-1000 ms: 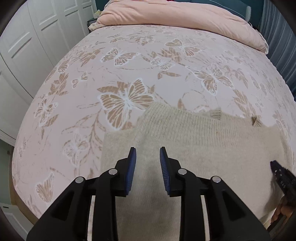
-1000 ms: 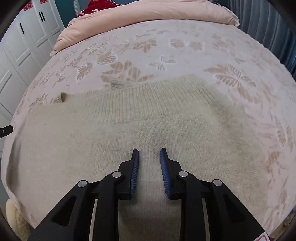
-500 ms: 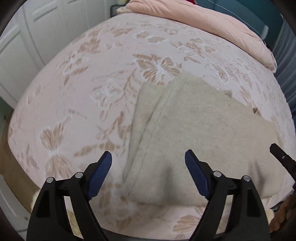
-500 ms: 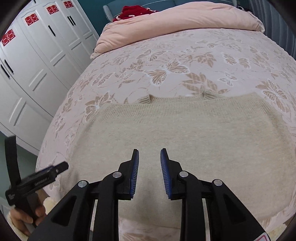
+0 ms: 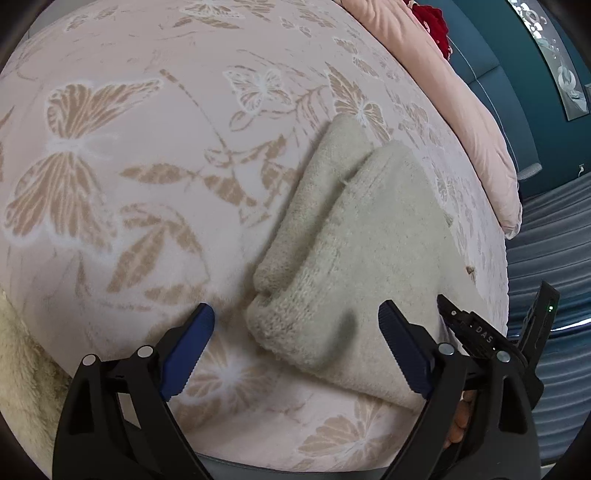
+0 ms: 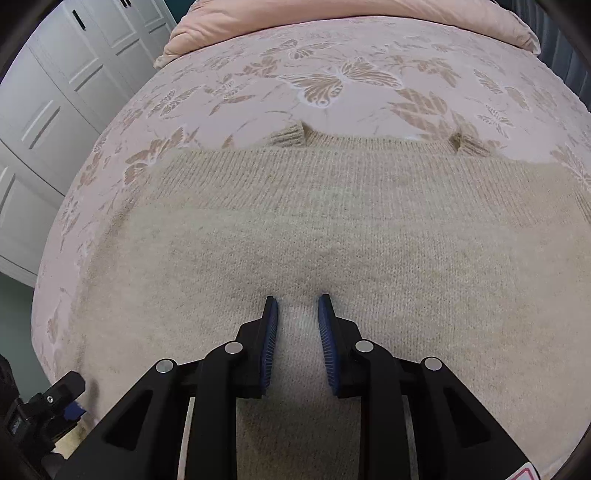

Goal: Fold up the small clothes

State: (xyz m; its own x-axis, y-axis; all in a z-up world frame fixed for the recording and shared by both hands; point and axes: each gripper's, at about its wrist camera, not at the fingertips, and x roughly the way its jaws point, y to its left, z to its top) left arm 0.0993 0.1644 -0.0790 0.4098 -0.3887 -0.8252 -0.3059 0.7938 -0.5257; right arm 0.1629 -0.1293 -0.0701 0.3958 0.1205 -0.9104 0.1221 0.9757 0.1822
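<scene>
A cream knit sweater point(image 6: 332, 229) lies folded on the bed; its left end point(image 5: 354, 236) shows in the left wrist view, two layers thick. My left gripper point(image 5: 295, 343) is open wide, low at the sweater's near left corner, the corner lying between the fingers. My right gripper point(image 6: 297, 325) is narrowly closed with a pinch of the sweater's near edge between its blue pads point(image 6: 271, 332). The right gripper body point(image 5: 480, 339) shows at the right of the left wrist view, and the left gripper point(image 6: 40, 406) shows at the bottom left of the right wrist view.
The bed has a pink butterfly-print cover point(image 5: 110, 155) with a pink duvet point(image 6: 332, 11) at its head. White wardrobe doors point(image 6: 48, 96) stand to the left. A cream fluffy rug point(image 5: 22, 369) lies below the bed edge. A teal wall and grey curtain point(image 5: 546, 236) are on the right.
My left gripper opened wide and swung left and down to the sweater's left corner. My right gripper stayed narrowly closed and moved in close over the sweater's near edge.
</scene>
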